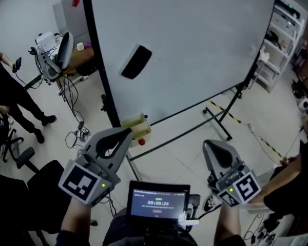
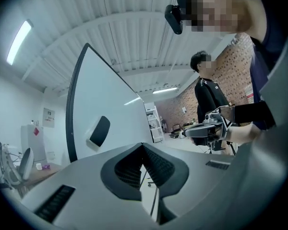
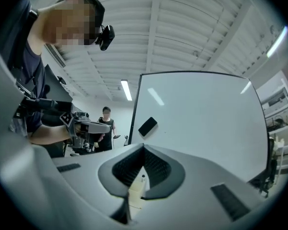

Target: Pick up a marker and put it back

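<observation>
A large whiteboard [image 1: 195,45] on a wheeled stand fills the head view, with a black eraser [image 1: 136,61] stuck on it. On its lower ledge sits a cream marker holder [image 1: 135,126] with a red cap [image 1: 141,142] beside it; no marker shows clearly. My left gripper [image 1: 126,133] hangs just short of that holder, jaws together and empty. My right gripper [image 1: 209,146] is lower right, away from the board, also shut with nothing in it. The right gripper view shows the holder [image 3: 136,189] through the gap under the shut jaws, and the eraser [image 3: 148,126] on the board.
A person in black [image 1: 10,94] stands at the left near an office chair [image 1: 38,165] and a cluttered desk [image 1: 66,53]. Cables [image 1: 76,132] lie on the floor. The stand's legs [image 1: 218,122] reach toward me. Shelves [image 1: 280,40] stand at the right. A small timer screen [image 1: 158,201] sits at my chest.
</observation>
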Available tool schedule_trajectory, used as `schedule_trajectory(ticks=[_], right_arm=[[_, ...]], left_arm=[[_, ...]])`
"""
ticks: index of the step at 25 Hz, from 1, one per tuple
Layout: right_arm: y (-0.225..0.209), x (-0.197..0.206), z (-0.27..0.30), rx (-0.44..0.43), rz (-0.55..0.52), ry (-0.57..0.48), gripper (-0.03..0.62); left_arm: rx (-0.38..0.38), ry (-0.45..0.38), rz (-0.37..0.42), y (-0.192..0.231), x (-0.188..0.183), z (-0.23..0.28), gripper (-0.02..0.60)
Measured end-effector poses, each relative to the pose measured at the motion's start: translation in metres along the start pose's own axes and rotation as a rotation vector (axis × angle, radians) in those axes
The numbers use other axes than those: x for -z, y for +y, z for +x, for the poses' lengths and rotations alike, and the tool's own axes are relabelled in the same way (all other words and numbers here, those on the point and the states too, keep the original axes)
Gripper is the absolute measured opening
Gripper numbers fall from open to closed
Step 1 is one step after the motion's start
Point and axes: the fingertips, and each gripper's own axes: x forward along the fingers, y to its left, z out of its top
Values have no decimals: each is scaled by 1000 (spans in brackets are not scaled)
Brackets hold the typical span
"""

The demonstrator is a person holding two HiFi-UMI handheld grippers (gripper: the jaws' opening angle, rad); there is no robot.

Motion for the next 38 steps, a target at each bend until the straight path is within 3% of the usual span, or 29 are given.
schedule_trajectory(ticks=[8, 14, 22, 26, 31, 38], right_arm=[[15, 4, -10, -38, 37, 18, 11], [30, 5, 2, -28, 50, 26, 11], [83, -1, 36, -48, -13, 14, 9], [110, -14, 67, -44, -55, -3, 9], [135, -10, 66, -43, -74, 55, 9], [143, -9, 69, -27, -71, 66, 9]], left_arm=[[-63, 50, -27, 1, 4, -30, 0], [-43, 62, -4, 8, 12, -41, 0], [-50, 22, -52, 35, 17, -91, 0], [-57, -9, -24, 72, 6, -113, 0], [-45, -14, -70, 74, 25, -133, 0], [-24, -20, -75, 78, 28, -138, 0]])
